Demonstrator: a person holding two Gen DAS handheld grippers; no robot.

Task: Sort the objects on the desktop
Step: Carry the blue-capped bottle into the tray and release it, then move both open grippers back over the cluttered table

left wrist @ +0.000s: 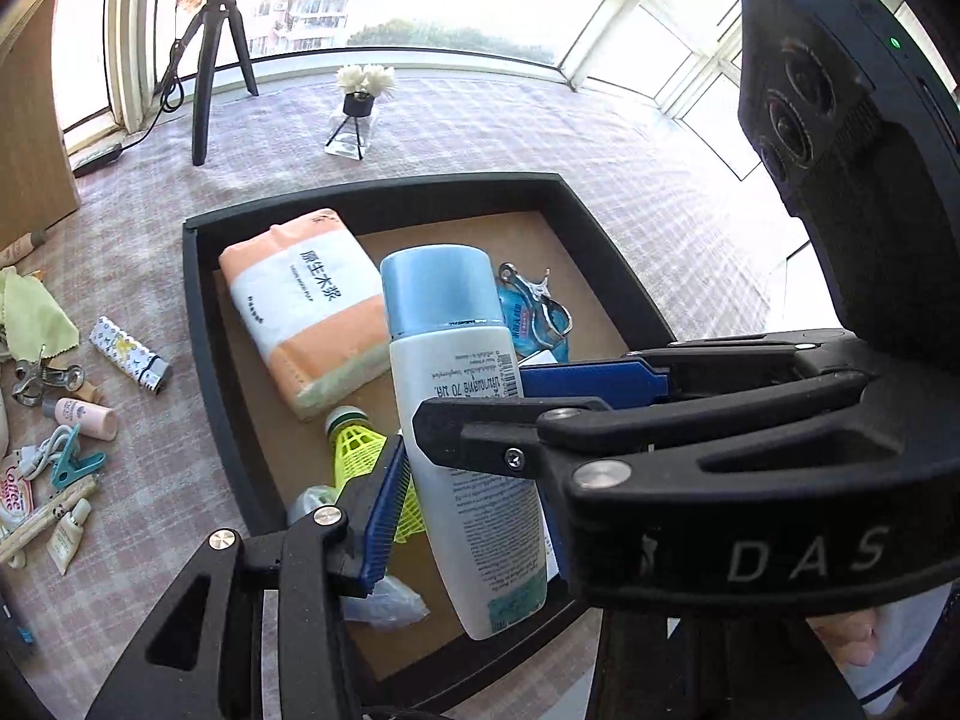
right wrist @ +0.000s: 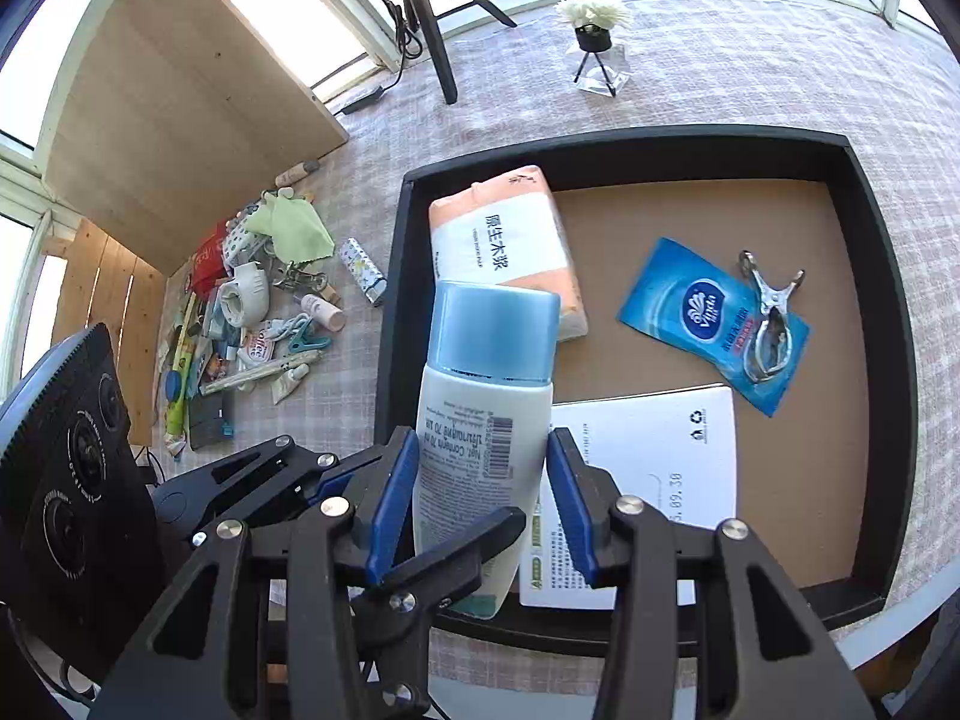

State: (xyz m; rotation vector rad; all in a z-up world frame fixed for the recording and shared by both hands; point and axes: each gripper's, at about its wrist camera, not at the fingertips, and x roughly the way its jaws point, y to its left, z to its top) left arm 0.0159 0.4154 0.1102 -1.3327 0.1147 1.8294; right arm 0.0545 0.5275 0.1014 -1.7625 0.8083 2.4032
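Observation:
A white bottle with a blue cap (left wrist: 462, 396) (right wrist: 480, 408) is held over the black tray (left wrist: 198, 300) (right wrist: 888, 360). My right gripper (right wrist: 483, 495) is shut on its body, one blue pad on each side. My left gripper (left wrist: 474, 468) also closes around the bottle; its left pad (left wrist: 384, 510) touches the bottle's side, and the right gripper crosses in front of it. In the tray lie an orange-and-white tissue pack (left wrist: 306, 306) (right wrist: 510, 246), a blue wipes packet (right wrist: 714, 318), a metal clip (right wrist: 768, 318), a yellow shuttlecock (left wrist: 360, 450) and a white card (right wrist: 648, 462).
Small items lie left of the tray: a patterned lighter (left wrist: 132, 354) (right wrist: 363, 270), green cloth (left wrist: 36, 312) (right wrist: 294, 228), teal clip (left wrist: 75, 459), small tubes and cables. A tripod (left wrist: 210, 60) and flower vase (left wrist: 360, 102) stand at the back. A wooden box (right wrist: 180, 120) stands at left.

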